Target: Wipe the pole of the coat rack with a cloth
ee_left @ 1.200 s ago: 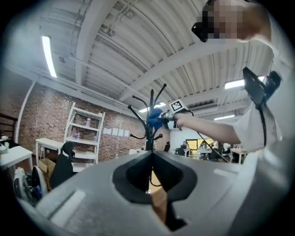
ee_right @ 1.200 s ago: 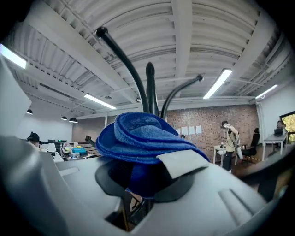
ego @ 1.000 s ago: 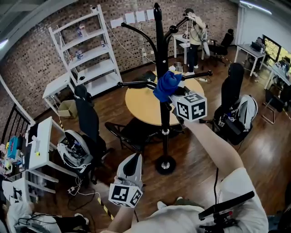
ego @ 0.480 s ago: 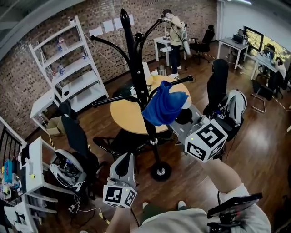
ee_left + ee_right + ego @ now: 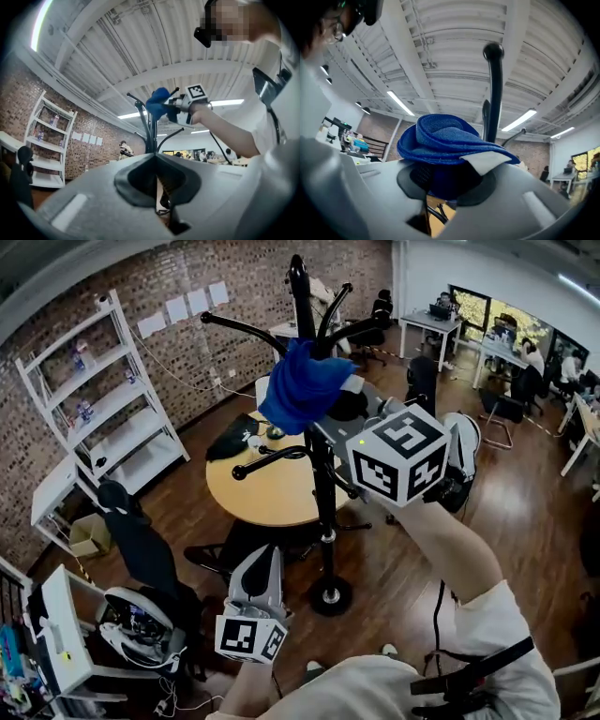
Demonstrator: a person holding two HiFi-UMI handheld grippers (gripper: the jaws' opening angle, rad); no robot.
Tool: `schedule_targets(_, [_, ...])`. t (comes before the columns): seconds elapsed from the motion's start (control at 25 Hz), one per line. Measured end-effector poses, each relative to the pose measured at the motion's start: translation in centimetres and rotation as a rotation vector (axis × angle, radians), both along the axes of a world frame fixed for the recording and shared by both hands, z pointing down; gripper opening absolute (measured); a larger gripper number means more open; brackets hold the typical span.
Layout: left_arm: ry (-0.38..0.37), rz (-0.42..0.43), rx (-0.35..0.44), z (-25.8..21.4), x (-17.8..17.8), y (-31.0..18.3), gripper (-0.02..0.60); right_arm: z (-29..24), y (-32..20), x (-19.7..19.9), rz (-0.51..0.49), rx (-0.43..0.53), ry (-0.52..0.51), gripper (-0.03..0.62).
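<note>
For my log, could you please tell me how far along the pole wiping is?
Done: the right tool is shut on the blue cloth. In hand: cloth held at the pole near its top. Left: the lower pole, whose state I cannot judge; left tool shut, idle.

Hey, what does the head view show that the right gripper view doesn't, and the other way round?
Only the head view: the rack's base on the floor, the round table, and the left gripper held low. Only the right gripper view: a white tag on the blue cloth, and a ceiling light. Both: the blue cloth clamped in the right gripper, near the top of the pole.
</note>
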State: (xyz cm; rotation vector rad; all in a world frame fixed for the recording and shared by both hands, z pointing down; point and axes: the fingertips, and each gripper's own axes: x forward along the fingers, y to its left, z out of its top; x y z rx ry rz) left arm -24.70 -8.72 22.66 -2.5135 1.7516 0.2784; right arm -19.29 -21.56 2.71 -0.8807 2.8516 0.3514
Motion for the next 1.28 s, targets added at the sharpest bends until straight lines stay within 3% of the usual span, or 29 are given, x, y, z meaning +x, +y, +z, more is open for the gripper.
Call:
schedule_targets(0.16, [-0.052,0.087,-0.026,1.0,0.3,-0.9,0.000,8.4,-3.6,-0.5,0.102,-0.186,0.082,0.101])
schedule_targets(0.32, [-0.048,0.114,-0.073,3.5,0.0,-2.0,0.000,11.6,-3.7,0.4,0.166,-0.205,0.058,0.100])
schedule_targets(0.44, [-0.047,0.127,-0.098,3.2,0.6,-2.0,0.000,8.5,-0.7,1.4,0.111,-0.162,0.009,0.101])
schedule_targets(0.52, [-0.045,0.124,-0.086,2.7,0.6,-1.8,0.000,6.6,4.3,2.1,0.030,-0.086,-0.004,0.101])
schedule_targets(0.6, [-0.044,0.118,-0.088,3.2,0.0,-2.2,0.000,9.3,8.9,2.0,-0.026,-0.067,0.045,0.101])
schedule_targets(0.68, [-0.049,0.108,-0.111,4.3,-0.8,-2.9,0.000,16.2,10.0,1.0,-0.046,-0.187,0.091,0.101])
schedule_targets(0.76, [-0.055,0.099,-0.133,5.4,-1.5,-3.2,0.000,22.7,7.1,0.6,0.020,-0.320,0.107,0.101])
schedule_targets(0.84, [-0.055,0.099,-0.144,6.1,-2.0,-3.1,0.000,25.5,3.4,0.9,0.117,-0.369,0.089,0.101])
schedule_targets(1.08, [-0.047,0.127,-0.189,7.6,-1.9,-2.6,0.000,23.7,-1.5,-0.8,0.216,-0.349,0.024,0.101])
schedule_targets(1.28, [-0.025,0.182,-0.202,8.7,-0.9,-1.6,0.000,28.0,-3.2,-1.1,0.298,-0.351,0.117,0.101])
